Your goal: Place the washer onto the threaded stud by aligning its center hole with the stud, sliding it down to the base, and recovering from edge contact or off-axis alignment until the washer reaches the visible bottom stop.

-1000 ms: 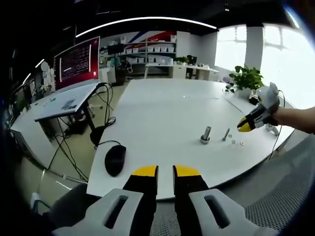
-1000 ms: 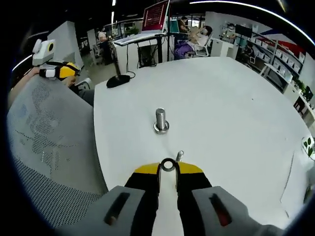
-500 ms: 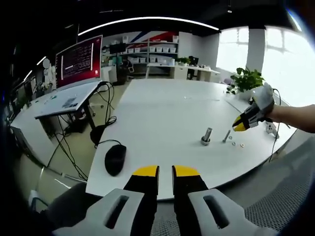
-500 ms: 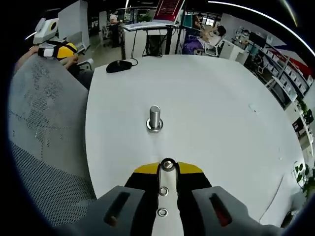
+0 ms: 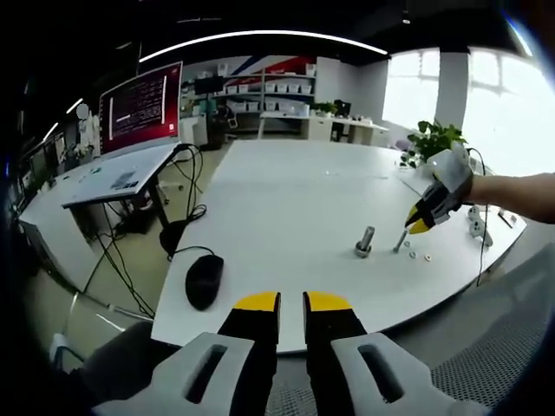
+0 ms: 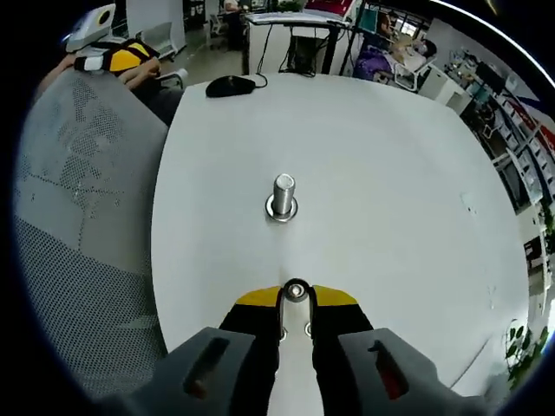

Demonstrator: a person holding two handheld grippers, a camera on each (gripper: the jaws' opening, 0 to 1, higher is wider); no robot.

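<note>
Daylight poured in from the windows far ahead and to the right of the left gripper's fingers, blown out to plain white with no detail. A curved ceiling light strip glowed high above those fingers, smeared into an arc by the fisheye lens. The white table ahead of them was evenly bright, with mild glare. In the right gripper view the stud, beyond the right gripper's fingertips, threw only a faint, soft shadow. Straight lines bowed hard toward both views' edges, where detail went dim and soft. The centres stayed sharp.
</note>
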